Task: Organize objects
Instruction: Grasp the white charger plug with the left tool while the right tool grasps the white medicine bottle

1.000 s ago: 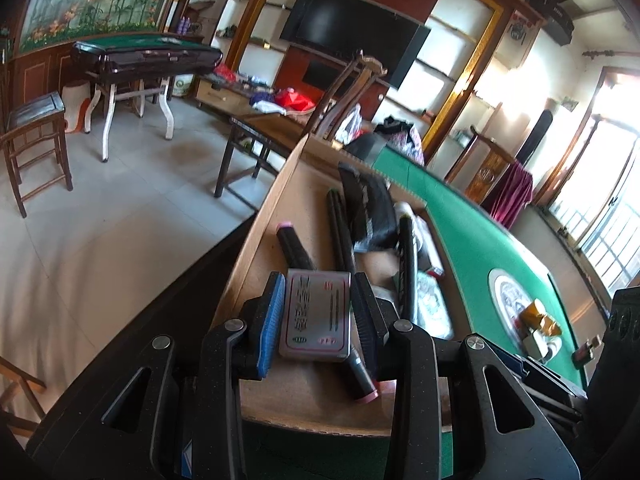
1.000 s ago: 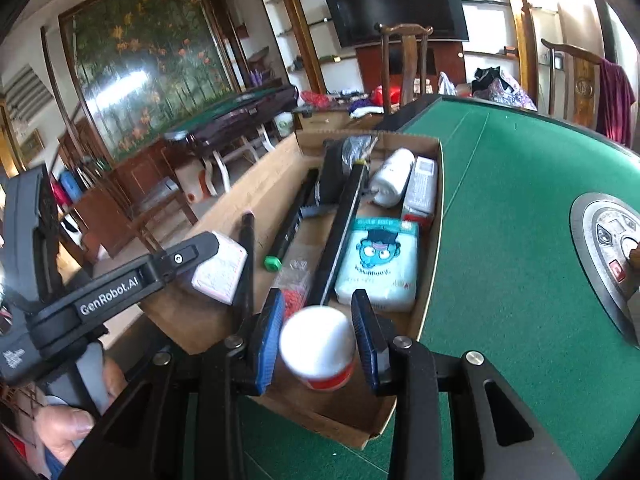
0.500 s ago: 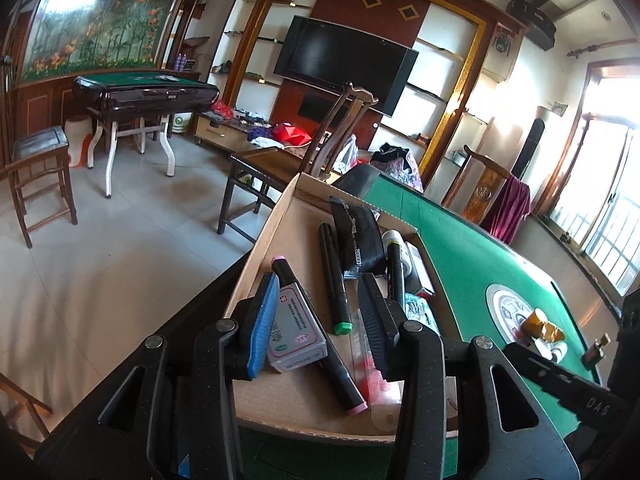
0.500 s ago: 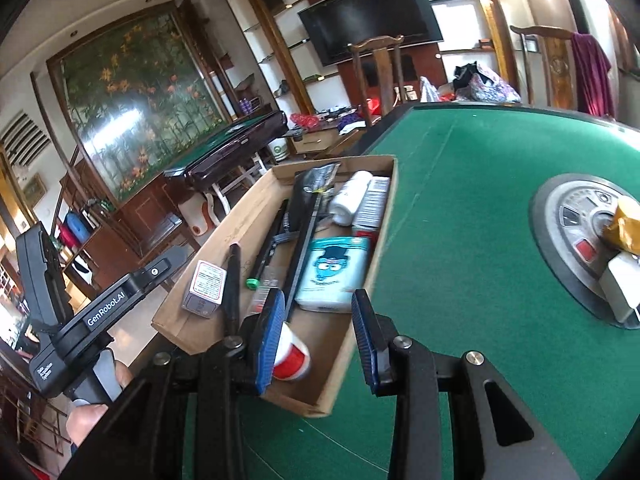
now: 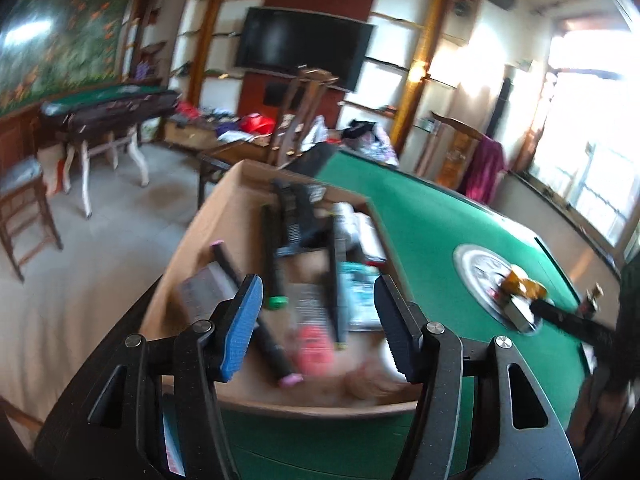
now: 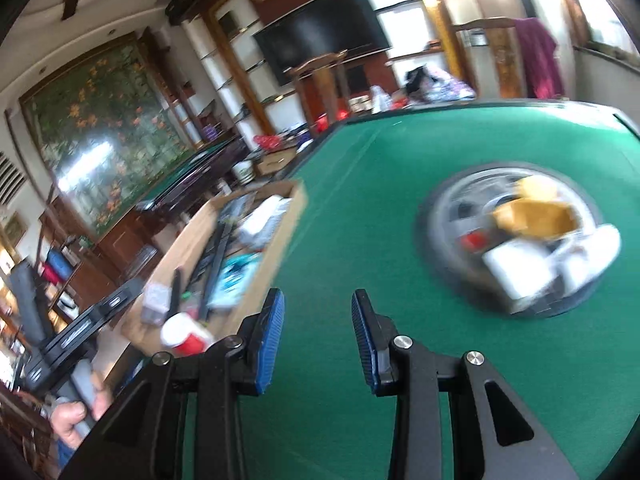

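Observation:
A cardboard box (image 5: 192, 248) (image 6: 288, 232) sits at the left edge of the green table and holds several items: black markers (image 5: 272, 256), a grey card pack (image 5: 204, 288), a teal tissue pack (image 5: 360, 296) and a white-and-red jar (image 6: 186, 336). My left gripper (image 5: 318, 320) is open and empty above the box's near end. My right gripper (image 6: 318, 336) is open and empty over bare felt, right of the box. A round silver centre panel (image 6: 452, 216) holds a yellow packet (image 6: 532, 216) and white items (image 6: 516, 268). Both views are blurred.
The green felt table (image 6: 380, 152) stretches far and right. The other gripper and the hand holding it (image 6: 72, 416) show at lower left in the right wrist view. Wooden chairs (image 5: 304, 112) and a second green table (image 5: 108, 100) stand beyond.
My left gripper released the grey card pack into the box and pulled back. My right gripper released the white-and-red jar into the box and swung right toward the centre panel.

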The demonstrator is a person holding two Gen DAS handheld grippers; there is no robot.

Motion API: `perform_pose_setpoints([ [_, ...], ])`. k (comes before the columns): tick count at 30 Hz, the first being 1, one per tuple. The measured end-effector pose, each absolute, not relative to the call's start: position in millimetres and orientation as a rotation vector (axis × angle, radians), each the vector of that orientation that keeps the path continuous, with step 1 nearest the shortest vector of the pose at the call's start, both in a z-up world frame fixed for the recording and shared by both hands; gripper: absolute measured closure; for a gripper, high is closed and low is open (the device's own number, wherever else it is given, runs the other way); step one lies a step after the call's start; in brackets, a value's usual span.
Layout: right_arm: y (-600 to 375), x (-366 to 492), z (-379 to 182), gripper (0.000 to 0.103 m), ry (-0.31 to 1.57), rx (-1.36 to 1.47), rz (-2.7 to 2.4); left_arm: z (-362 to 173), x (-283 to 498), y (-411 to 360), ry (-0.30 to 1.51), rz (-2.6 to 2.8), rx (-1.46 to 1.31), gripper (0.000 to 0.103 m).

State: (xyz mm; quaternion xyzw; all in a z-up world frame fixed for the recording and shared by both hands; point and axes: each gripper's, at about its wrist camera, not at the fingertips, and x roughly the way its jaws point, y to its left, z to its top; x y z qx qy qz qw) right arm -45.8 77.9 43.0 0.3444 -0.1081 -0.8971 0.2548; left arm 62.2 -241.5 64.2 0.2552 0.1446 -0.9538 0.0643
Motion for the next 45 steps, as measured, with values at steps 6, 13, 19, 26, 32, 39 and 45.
perform_pose_setpoints([
  [6, 171.0, -109.6, 45.3, 0.068, -0.337, 1.034, -2.695, 80.4, 60.4, -189.7, 0.354, -3.011, 0.77, 0.037],
  [13, 215.0, -154.8, 5.6, 0.067, -0.455, 1.195, -2.6, 72.6, 44.0, -129.4, 0.22, -3.101, 0.92, 0.037],
  [19, 208.6, -125.1, 2.0, 0.063, -0.449, 1.328, -2.407, 70.0, 37.8, -95.4, 0.124, -3.144, 0.987, 0.037],
  [26, 175.8, -74.5, 11.8, 0.053, -0.122, 1.281, -2.314, 59.8, 21.4, -73.9, 0.124, -3.161, 1.117, 0.037],
  [32, 148.1, -79.8, 3.0, 0.048, 0.177, 1.179, -2.363, 54.3, 11.6, -63.9, 0.148, -3.151, 1.197, 0.037],
  [39, 122.7, -65.7, -9.0, 0.069, 0.311, 1.16, -2.313, 55.7, -11.5, -56.0, 0.211, -3.128, 1.315, 0.037],
  [45, 157.2, -73.2, 2.7, 0.069, 0.055, 1.201, -2.382, 62.1, -49.7, -38.6, 0.258, -3.112, 1.455, 0.037],
])
